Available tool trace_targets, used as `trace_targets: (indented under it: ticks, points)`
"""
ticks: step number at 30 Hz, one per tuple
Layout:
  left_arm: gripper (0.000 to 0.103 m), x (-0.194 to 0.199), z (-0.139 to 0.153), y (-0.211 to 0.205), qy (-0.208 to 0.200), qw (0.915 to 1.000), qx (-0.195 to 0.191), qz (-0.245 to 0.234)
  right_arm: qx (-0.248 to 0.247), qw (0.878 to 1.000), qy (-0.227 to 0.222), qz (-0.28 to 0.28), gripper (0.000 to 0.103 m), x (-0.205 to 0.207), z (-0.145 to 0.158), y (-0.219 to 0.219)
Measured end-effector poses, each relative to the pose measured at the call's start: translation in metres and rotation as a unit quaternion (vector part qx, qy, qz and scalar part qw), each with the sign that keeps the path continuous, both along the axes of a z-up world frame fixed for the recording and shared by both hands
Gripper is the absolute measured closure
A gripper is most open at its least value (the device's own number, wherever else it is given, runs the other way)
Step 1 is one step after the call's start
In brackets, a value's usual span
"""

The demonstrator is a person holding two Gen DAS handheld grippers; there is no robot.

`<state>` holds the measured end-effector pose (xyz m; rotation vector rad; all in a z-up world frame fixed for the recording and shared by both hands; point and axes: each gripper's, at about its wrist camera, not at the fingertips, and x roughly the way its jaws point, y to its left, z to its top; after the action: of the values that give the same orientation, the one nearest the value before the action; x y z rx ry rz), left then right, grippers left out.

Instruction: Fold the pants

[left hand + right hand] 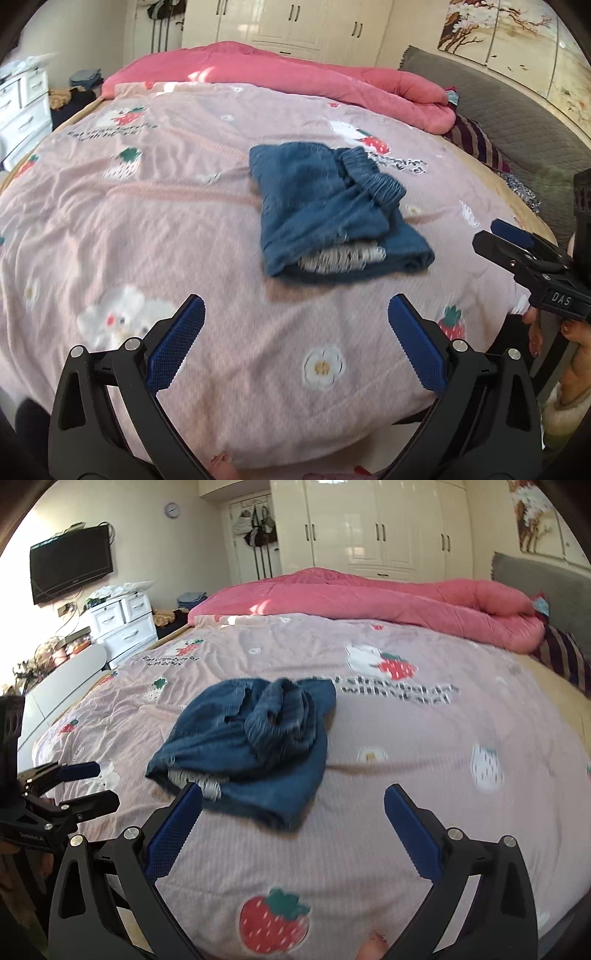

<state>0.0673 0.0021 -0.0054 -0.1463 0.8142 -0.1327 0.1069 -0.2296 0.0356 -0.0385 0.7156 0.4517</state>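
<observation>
The pants (332, 210) lie as one blue bundle on the bed (147, 229), roughly midway across the pink strawberry-print cover and nearer its front edge than the pink quilt (295, 79) heaped along the far edge. They look already doubled over into a compact packet: the ribbed waistband (373, 177) sits curled on top, and a pale grey lining or inner layer peeks out at the near edge.

The left gripper (295, 339) hangs above the cover short of the bundle, its blue-padded fingers (177, 343) spread wide and holding nothing. The right gripper (293, 823) is likewise wide apart and empty, its left finger just at the bundle's near edge in its own view; whether it touches the cloth I cannot tell.

In my judgement the fold is nearly finished, and what remains is tidying. To do that well, pinch the near corners low, through all layers, so the lining tucks in; flatten the rumpled waistband before any last fold; and move both hands together so the packet stays square.

Count: one pair of pants, two grippers, one quilt, one wall-mounted television (72, 563), one wall clock (172, 509).
</observation>
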Motion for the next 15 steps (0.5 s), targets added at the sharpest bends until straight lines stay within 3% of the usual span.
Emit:
trace_targets:
  ticks: [6, 10, 15]
  points:
    - [0.009, -0.014, -0.013, -0.001, 0.007, 1.0000, 0.005, 0.005, -0.009, 1.000, 0.007, -0.017, 0.004, -0.018, -0.019, -0.002]
    - [0.009, -0.015, -0.018, -0.002, 0.014, 0.9999, -0.002, 0.008, -0.029, 0.999, -0.008, -0.011, 0.004, -0.025, -0.020, 0.003]
    - [0.009, -0.017, -0.017, -0.007, 0.004, 1.0000, 0.005, 0.007, -0.017, 1.000, -0.001, -0.011, 0.004, -0.024, -0.021, 0.002]
